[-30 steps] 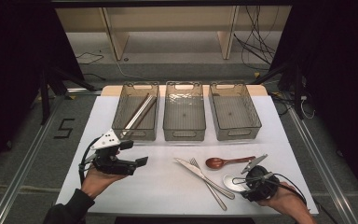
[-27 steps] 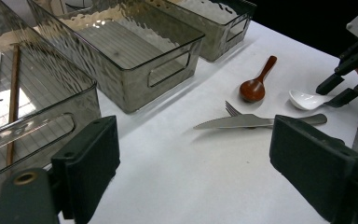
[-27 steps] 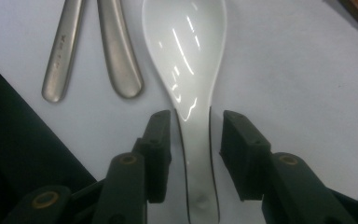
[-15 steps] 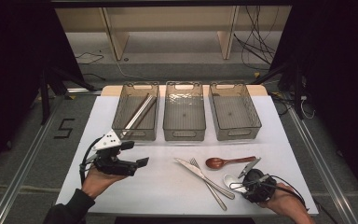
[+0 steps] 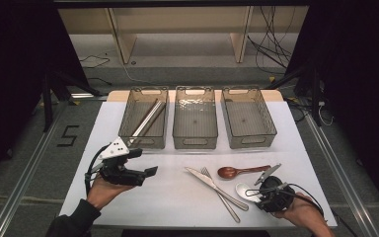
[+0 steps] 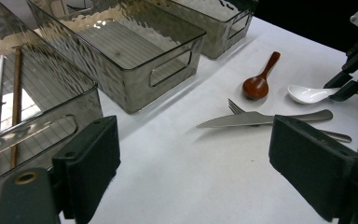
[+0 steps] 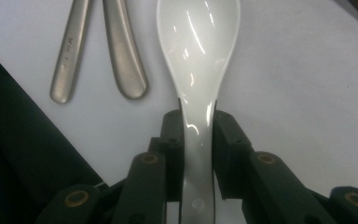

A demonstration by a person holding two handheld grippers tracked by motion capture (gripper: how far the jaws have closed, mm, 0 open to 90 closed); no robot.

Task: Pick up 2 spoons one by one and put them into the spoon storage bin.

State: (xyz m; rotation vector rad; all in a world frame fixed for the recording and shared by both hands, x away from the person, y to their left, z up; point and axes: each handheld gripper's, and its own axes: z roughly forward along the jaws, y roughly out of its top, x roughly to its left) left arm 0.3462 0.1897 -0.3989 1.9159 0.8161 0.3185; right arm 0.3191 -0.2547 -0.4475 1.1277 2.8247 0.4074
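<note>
White spoon (image 7: pixel 198 56) pinched at its handle by right gripper (image 7: pixel 198 140), jaws just closing; left gripper (image 6: pixel 191 172) spread, idle. Chopsticks (image 5: pixel 145 118) binned; knife (image 5: pixel 217 183), fork (image 5: pixel 220 193), brown spoon (image 5: pixel 242 171) left on counter (image 5: pixel 177 197).

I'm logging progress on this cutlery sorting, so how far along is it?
Early. Done: chopsticks lie in the left bin; the other two bins hold nothing. In hand: the right gripper has just closed on the white spoon handle, spoon on the table. Left: knife, fork and wooden spoon. The left gripper is open, holding nothing.
</note>
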